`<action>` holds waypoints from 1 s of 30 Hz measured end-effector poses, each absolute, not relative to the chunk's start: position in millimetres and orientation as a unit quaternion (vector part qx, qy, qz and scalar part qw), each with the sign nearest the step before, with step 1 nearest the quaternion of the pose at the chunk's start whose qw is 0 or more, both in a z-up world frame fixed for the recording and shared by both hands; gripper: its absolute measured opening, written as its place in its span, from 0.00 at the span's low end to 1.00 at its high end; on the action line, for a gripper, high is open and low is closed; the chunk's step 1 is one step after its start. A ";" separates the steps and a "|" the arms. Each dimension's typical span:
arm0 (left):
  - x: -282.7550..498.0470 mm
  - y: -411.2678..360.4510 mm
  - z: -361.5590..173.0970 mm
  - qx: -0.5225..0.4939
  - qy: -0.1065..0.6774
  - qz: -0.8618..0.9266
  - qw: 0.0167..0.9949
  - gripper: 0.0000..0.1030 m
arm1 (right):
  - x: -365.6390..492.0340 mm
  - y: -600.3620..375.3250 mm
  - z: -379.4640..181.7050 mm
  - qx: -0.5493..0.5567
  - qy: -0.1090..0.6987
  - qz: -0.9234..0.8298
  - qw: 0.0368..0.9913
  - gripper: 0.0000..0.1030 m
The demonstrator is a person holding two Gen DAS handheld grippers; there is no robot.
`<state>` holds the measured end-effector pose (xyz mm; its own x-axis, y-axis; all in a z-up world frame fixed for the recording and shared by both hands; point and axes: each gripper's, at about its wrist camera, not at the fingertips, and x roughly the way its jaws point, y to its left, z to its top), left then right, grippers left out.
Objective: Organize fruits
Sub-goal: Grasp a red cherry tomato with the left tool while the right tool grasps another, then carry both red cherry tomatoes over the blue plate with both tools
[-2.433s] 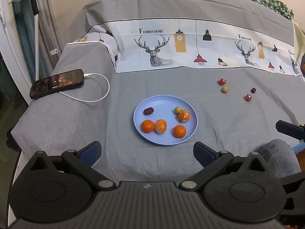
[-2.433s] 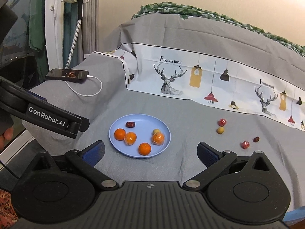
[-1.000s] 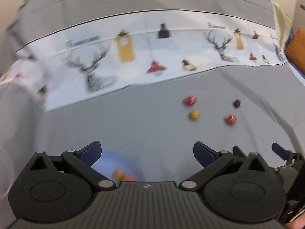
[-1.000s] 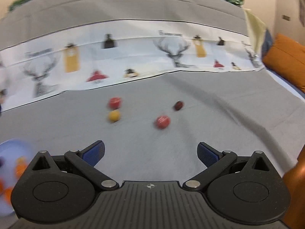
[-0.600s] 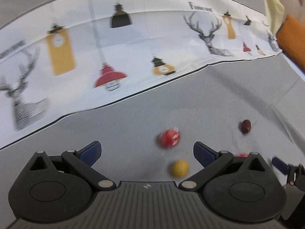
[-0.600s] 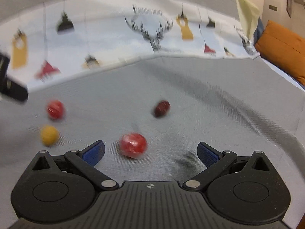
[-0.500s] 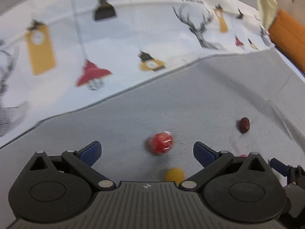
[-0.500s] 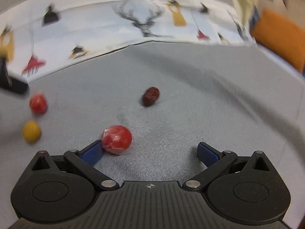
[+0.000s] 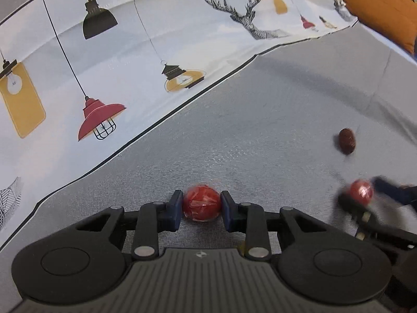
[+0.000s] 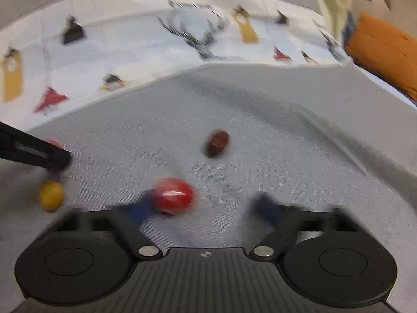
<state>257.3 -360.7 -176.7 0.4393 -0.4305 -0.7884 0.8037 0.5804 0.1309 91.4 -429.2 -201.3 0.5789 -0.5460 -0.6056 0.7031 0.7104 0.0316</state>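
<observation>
My left gripper (image 9: 201, 206) is shut on a wrapped red fruit (image 9: 201, 206) low over the grey bed cover. My right gripper (image 10: 203, 210) is blurred and partly closed, its jaws still apart, with a second wrapped red fruit (image 10: 173, 195) touching its left finger (image 10: 142, 210). That fruit (image 9: 361, 191) and the right gripper also show at the right of the left wrist view. A dark red date (image 10: 217, 143) lies beyond it and also shows in the left wrist view (image 9: 347, 140). A small yellow fruit (image 10: 51, 195) lies at the left of the right wrist view.
The grey cover (image 9: 260, 120) meets a white printed band with lamps and deer (image 9: 130, 52) further back. An orange cushion (image 10: 383, 52) lies at the far right. The left gripper's body (image 10: 34, 152) crosses the left edge of the right wrist view.
My left gripper has closed on the red fruit that lay ahead of it. My right gripper's jaws have narrowed around the other red fruit. The plate has left both views.
</observation>
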 end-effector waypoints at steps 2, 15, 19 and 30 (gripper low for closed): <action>254.0 -355.6 -167.6 0.247 0.368 -0.378 0.813 0.33 | 90.8 -427.8 -199.9 0.125 0.289 -0.354 0.881 0.32; 167.2 -216.2 -57.5 0.212 0.416 -0.246 0.850 0.33 | 32.4 -436.8 -170.1 0.209 0.266 -0.413 0.845 0.32; 129.5 -150.9 -27.1 0.184 0.446 -0.199 0.853 0.33 | -12.4 -403.0 -127.2 0.211 0.241 -0.374 0.870 0.32; 9.6 -21.0 23.2 0.111 0.446 -0.177 0.870 0.33 | -142.1 -257.4 -16.6 0.152 0.217 -0.166 0.950 0.32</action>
<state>9.6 -21.0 23.2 0.5387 -0.2091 -0.8161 0.4069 0.9128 0.0348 -142.1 -257.4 -16.6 0.8504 -0.2502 -0.4628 0.3822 0.8983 0.2167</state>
